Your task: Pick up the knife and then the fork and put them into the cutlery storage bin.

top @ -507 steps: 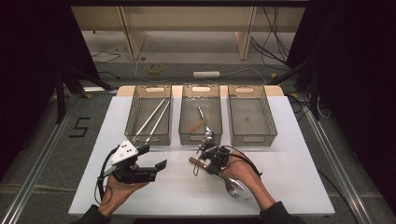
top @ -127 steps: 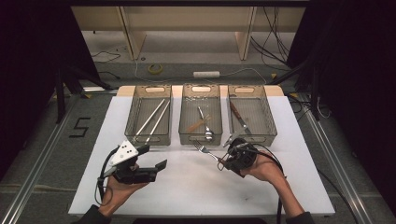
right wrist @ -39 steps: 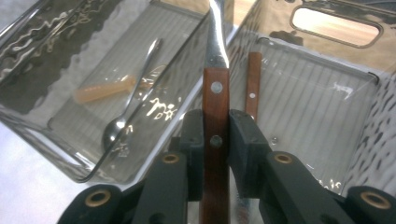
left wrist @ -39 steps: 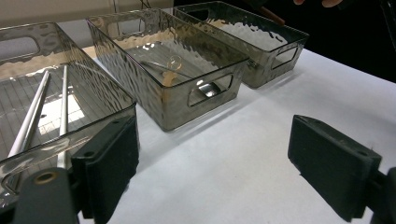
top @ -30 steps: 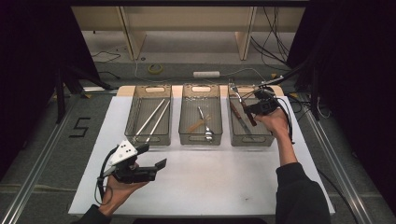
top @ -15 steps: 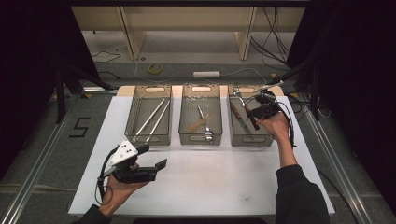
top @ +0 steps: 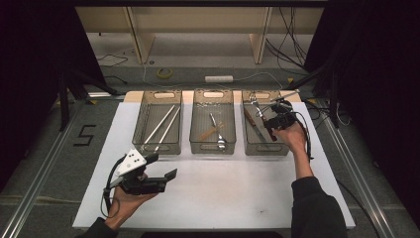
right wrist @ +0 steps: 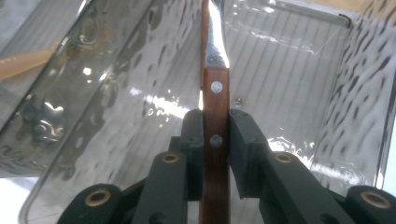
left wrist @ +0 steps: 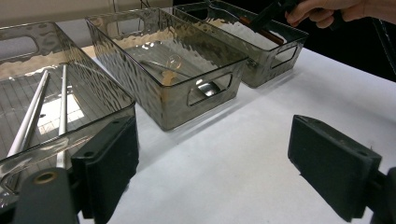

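Chopsticks (top: 161,127) lie in the left bin (top: 140,119), a spoon (top: 216,133) in the middle bin (top: 196,124). Near the table's front, the left gripper (top: 157,174) rests with its jaws wide apart and nothing between them. Over the right bin (top: 284,144), the right gripper (right wrist: 215,135) is clamped on the knife (right wrist: 215,93) by its riveted wooden handle. That handle looks like the sound place to hold: stiff, grippy wood, where the polished blade would probably slip. The knife likely handles light and rigid. Its long axis runs straight out from the jaws, blade pointing away along the bin.
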